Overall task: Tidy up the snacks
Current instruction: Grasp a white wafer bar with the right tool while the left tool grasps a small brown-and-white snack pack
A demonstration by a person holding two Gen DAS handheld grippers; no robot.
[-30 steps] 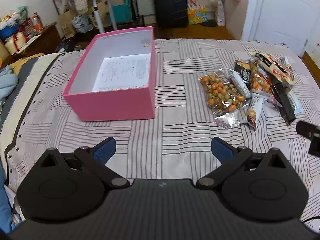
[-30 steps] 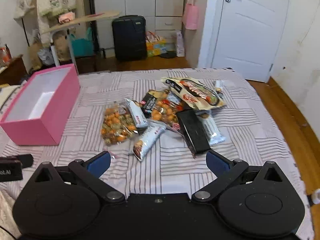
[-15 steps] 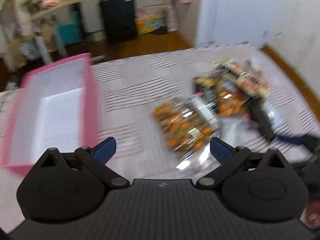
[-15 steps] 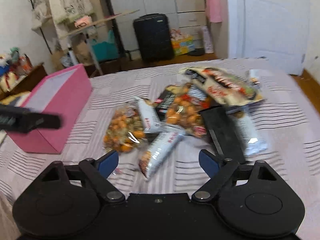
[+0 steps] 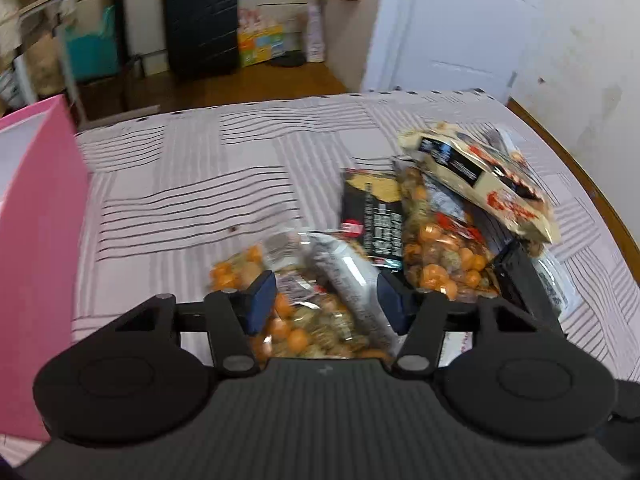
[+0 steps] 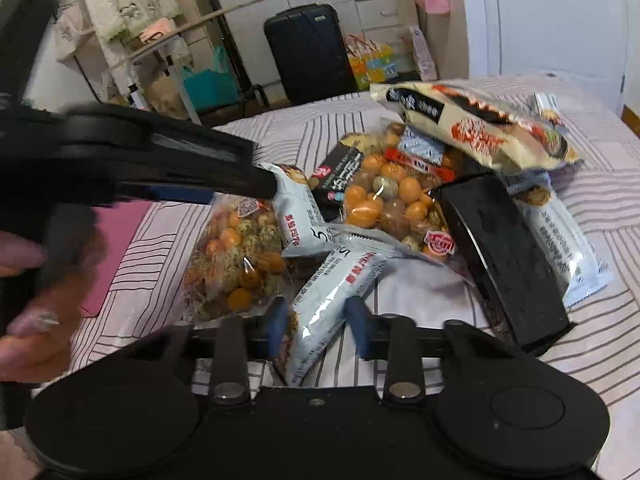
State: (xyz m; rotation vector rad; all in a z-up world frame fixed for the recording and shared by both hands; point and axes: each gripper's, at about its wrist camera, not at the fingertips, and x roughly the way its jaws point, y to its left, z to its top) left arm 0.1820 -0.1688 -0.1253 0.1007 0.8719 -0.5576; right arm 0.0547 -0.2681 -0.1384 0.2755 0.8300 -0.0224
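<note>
Snacks [image 6: 384, 208]: crinkly foil packets | right gripper [image 6: 318, 326] clenched on silvery bar [image 6: 332, 300] | left gripper [image 5: 326, 304] closing, grip unclear

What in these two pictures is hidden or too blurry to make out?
- Pink box: left wrist view, cut off by the left edge; its inside is unseen.
- Printing on the snack packets: left wrist view, smeared by motion blur.
- Mixed-nut bag: left wrist view, lower part hidden behind the left tongs.

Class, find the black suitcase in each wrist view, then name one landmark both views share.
Left wrist: suitcase top left of centre, on the floor beyond the bed.
Right wrist: suitcase top centre, beyond the bed.
Shared landmark: white door, right of the suitcase in both views.
</note>
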